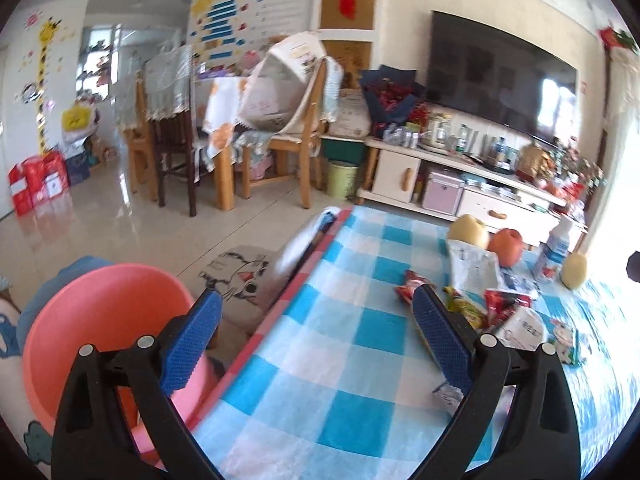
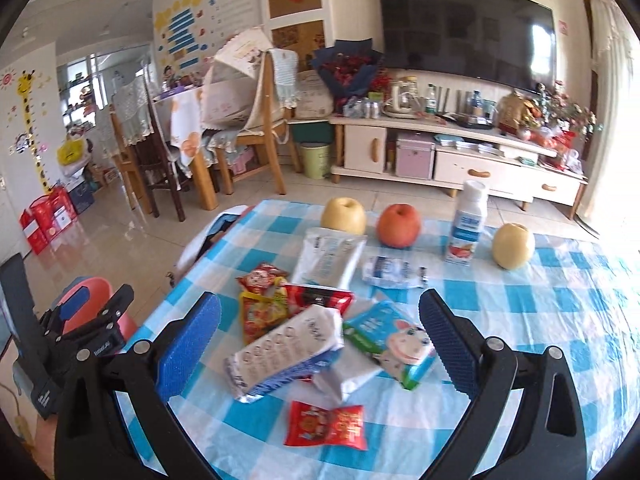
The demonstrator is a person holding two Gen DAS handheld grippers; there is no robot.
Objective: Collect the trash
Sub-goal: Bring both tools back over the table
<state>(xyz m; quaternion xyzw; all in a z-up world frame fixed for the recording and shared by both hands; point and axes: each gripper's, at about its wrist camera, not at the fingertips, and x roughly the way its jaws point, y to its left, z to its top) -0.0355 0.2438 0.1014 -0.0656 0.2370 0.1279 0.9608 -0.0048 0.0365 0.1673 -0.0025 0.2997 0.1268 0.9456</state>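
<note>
Trash wrappers (image 2: 316,320) heaped mid-frame on the blue-checked tablecloth (image 2: 540,320), just ahead of the right gripper (image 2: 320,320), jaws spread wide and holding nothing. Red packet (image 2: 326,426) alone lower centre. Behind the heap, two pears, an apple (image 2: 399,225), a bottle (image 2: 467,222). Left gripper (image 1: 318,312) likewise released, straddling the table edge, pink bin (image 1: 96,320) at lower left.

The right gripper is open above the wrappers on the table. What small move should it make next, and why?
Probably lower the right gripper straight down and close on the white and blue wrapper. Its jaws stand open and empty, and that wrapper lies on top of the pile, between the fingers, so it seems the easiest to take. The pink bin waits beside the table, near the open left gripper.
</note>
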